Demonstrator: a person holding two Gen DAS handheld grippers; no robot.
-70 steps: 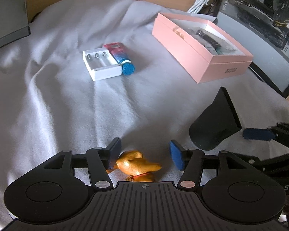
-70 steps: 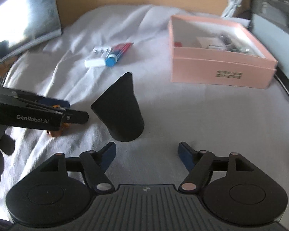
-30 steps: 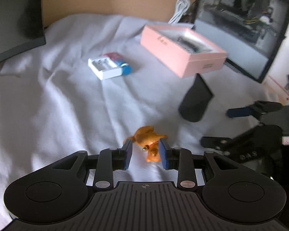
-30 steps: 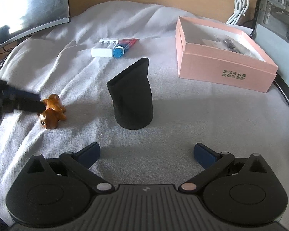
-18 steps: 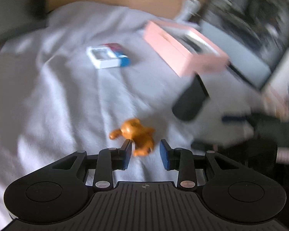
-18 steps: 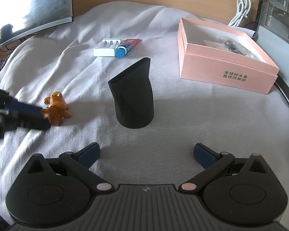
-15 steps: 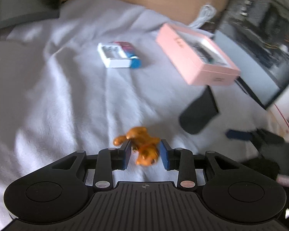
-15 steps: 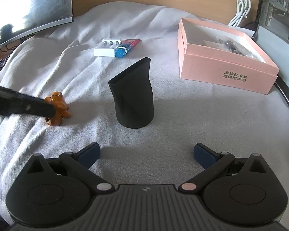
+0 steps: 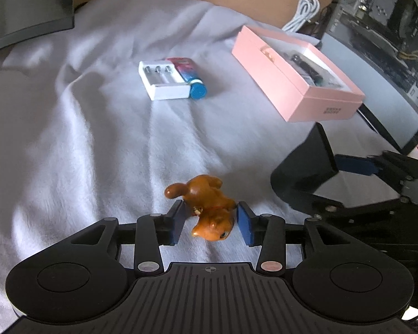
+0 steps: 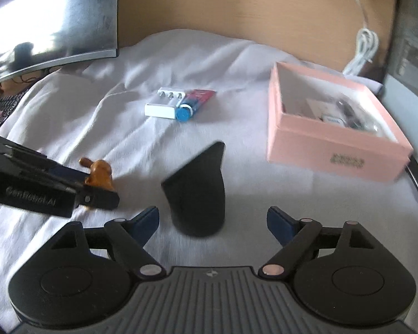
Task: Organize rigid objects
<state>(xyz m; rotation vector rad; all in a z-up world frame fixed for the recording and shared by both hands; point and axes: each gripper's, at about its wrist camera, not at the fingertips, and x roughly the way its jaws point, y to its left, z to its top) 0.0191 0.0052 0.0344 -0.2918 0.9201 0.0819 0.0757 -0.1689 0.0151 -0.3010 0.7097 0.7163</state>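
My left hand-held gripper [image 9: 211, 220] is closed around the orange dog figurine [image 9: 209, 207], its blue pads [image 9: 178, 221] pressed against the toy's flanks; in the right wrist view that same figurine [image 10: 99, 176] shows between the dark fingers at the left edge, low over the white cloth [image 9: 78, 139] that covers the tabletop. Whether the toy touches the cloth I cannot tell. My right hand-held gripper [image 10: 213, 222] is spread wide and grips nothing, with the black nozzle [image 10: 199, 192] standing on its round end just ahead of the gap, tilted so its flat mouth points up and away. Farther back lie the white battery charger [image 10: 164, 103] and, touching its right side, the red-and-blue tube [image 10: 193, 104] with a blue cap. To the right sits the open pink box [image 10: 328, 144], holding a jumble of small items I cannot make out. A coiled white cable [image 10: 362, 50] lies behind the box against the wooden panel.
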